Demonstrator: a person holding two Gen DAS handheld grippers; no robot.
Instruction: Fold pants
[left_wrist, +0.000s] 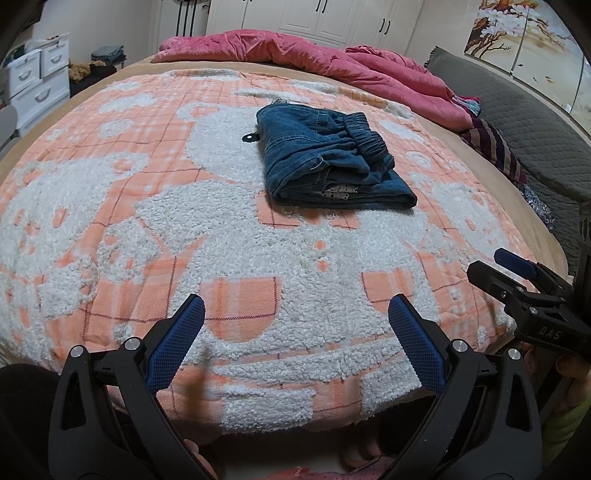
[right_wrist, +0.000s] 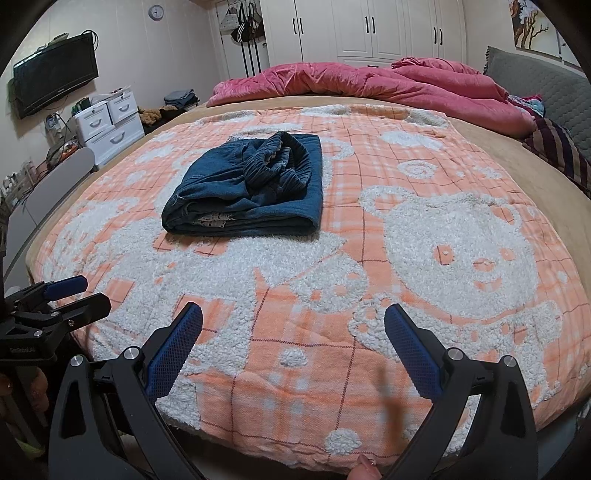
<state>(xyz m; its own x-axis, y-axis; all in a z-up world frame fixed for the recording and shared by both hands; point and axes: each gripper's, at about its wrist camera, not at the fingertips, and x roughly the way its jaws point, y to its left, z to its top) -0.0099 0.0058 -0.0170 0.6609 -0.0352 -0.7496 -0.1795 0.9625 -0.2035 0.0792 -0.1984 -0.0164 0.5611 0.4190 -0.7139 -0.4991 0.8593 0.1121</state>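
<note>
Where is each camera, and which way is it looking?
Left wrist view: on the left gripper near the bed's edge, facing the folded jeans; its open fingers and the right gripper show.
Right wrist view: on the right gripper, facing the jeans; its open fingers and the left gripper show.
Shared: jeans, orange blanket, pink quilt.

Item: dark blue denim pants (left_wrist: 325, 162) (right_wrist: 247, 192) | State: folded into compact rectangular bundle, elastic waistband bunched on top | Position: flat on bed, mid-surface
</note>
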